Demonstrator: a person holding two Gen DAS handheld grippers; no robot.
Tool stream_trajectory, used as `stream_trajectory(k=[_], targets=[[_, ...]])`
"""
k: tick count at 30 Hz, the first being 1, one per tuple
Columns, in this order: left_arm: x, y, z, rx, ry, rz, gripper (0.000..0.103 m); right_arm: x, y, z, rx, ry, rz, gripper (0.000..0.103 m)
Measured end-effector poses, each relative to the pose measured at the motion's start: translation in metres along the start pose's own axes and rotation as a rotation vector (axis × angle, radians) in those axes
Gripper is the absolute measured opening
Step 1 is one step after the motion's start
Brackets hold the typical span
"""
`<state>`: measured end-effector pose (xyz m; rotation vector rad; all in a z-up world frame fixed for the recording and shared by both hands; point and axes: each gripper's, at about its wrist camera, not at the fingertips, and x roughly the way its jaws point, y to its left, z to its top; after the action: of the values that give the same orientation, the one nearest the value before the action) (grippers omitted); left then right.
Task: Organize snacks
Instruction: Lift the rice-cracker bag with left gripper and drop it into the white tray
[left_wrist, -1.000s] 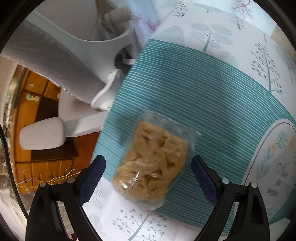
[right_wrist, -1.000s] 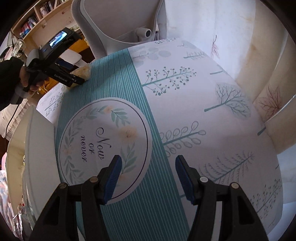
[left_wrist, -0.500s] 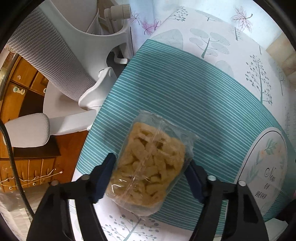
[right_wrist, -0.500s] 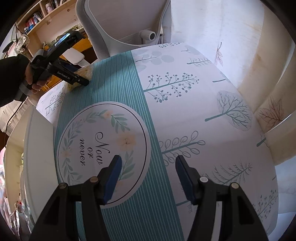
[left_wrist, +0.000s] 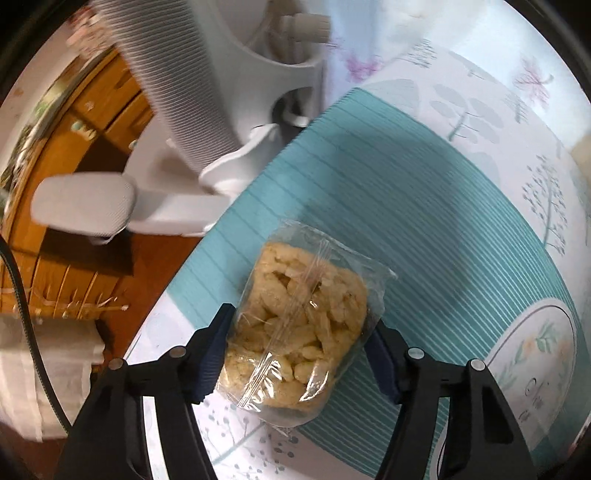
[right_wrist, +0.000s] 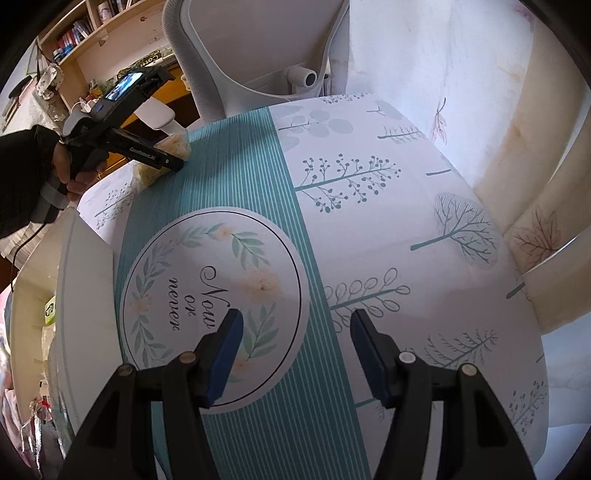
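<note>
The left gripper (left_wrist: 299, 350) has just closed its jaws onto the clear snack bag (left_wrist: 303, 343) near the worktop (left_wrist: 424, 221) edge by the white chair (left_wrist: 177, 122), ready for lifting, while the right gripper (right_wrist: 295, 354) hangs open and empty

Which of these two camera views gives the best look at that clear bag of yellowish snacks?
The left wrist view. There the snack bag fills the centre, sharp enough to show the pieces inside, with the left gripper jaws pressed against its sides. The right wrist view shows the bag only small and far off, mostly hidden behind that gripper.
</note>
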<state>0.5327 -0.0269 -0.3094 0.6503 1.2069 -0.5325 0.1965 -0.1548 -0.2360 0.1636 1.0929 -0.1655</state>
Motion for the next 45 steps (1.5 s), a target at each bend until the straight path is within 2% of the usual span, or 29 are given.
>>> stream_trajectory(k=[3,5,14,21,25,34,42,45], targets=[[-0.009,0.004,-0.004,-0.041,-0.017,0.056,0.065,-0.006,0.003,0.0,-0.005,-0.008,-0.003,0.061],[-0.019,0.008,-0.006,-0.072,-0.036,0.025,0.065,-0.01,0.005,-0.001,-0.007,-0.015,-0.004,0.061],[-0.093,0.008,-0.023,-0.082,-0.162,0.026,0.065,-0.032,0.019,-0.003,-0.023,-0.052,-0.012,0.061],[-0.169,0.007,-0.069,-0.145,-0.277,-0.006,0.065,-0.06,0.038,-0.009,-0.029,-0.104,-0.006,0.061],[-0.201,0.001,-0.103,-0.159,-0.311,-0.025,0.065,-0.077,0.049,-0.017,-0.012,-0.138,-0.012,0.061],[-0.236,-0.015,-0.179,-0.187,-0.302,-0.088,0.065,-0.116,0.079,-0.049,0.029,-0.188,-0.039,0.061],[-0.233,-0.024,-0.235,-0.226,-0.228,-0.175,0.065,-0.148,0.1,-0.08,0.052,-0.248,-0.069,0.061],[-0.232,-0.028,-0.251,-0.238,-0.225,-0.195,0.065,-0.157,0.105,-0.094,0.065,-0.265,-0.08,0.061]])
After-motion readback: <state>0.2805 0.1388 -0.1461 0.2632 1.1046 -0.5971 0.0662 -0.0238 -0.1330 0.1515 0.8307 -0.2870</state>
